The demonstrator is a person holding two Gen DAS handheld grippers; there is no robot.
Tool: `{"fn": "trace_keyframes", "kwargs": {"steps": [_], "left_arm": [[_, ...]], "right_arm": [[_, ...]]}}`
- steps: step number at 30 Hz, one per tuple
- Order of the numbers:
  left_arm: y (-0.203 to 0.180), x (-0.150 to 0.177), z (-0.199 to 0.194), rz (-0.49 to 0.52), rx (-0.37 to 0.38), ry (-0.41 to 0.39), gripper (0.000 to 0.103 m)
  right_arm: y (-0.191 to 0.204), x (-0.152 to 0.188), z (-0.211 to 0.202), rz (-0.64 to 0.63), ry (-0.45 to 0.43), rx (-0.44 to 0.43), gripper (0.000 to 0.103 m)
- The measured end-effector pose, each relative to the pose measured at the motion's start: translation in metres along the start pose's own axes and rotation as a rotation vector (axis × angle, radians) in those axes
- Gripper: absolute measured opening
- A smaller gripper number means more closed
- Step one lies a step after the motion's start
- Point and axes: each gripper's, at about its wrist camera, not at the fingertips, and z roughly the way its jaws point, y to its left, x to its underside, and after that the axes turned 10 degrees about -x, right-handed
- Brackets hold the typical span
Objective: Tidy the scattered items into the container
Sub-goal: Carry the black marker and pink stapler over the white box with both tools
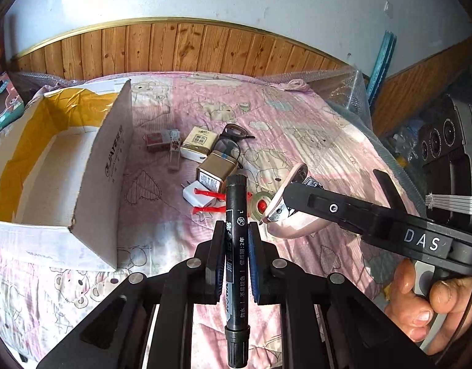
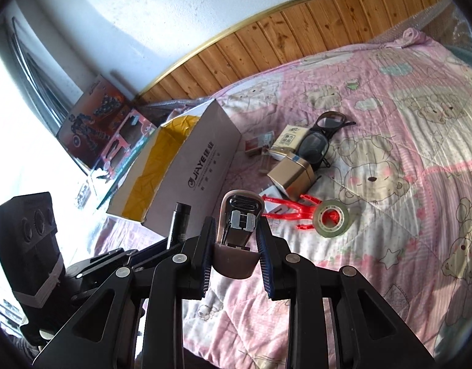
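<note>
My left gripper (image 1: 236, 240) was clamped on a black marker (image 1: 236, 264), its two pads pressed against the barrel, the marker running lengthwise between the fingers with one end poking out ahead of the tips. My right gripper (image 2: 236, 236) held a pink stapler (image 2: 239, 230), and here I saw the pads standing slightly wider, one on each side of the stapler's body with its metal mouth pointing forward; in the left wrist view the same stapler (image 1: 290, 203) hung off the bed, pinched in the right gripper (image 1: 282, 206). A hand (image 1: 433, 298) gripped the right tool's handle at the right edge of that view. Both grippers hovered over a bed (image 1: 297, 117) covered in a pink bear-print quilt. The open cardboard box (image 1: 91, 166) sat toward the left edge of the bed, its yellow-taped inside showing. Near the middle of the bed lay the rest: a roll of clear tape (image 2: 331, 218) touching a red plastic piece (image 2: 294, 212), a white plug (image 1: 194, 195), a small brown box (image 2: 293, 175), a white packet (image 1: 199, 143), a pair of dark glasses (image 2: 320, 141), and a small red-and-white box (image 1: 157, 140) nearest the cardboard box.
</note>
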Motion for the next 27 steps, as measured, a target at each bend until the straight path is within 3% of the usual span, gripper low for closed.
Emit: {"fn": "trace_keyframes", "kwargs": {"steps": [14,27], "left_arm": [[0.067,-0.013,-0.047,-0.112,0.016,-0.104,0.014],[0.133,-0.018,-0.061,-0.228,-0.003,-0.148,0.014]], "right_arm": [[0.071,-0.009,0.030,-0.108,0.030,-0.005,0.028],[0.120,-0.021,0.075,-0.193,0.092,-0.033,0.028]]}}
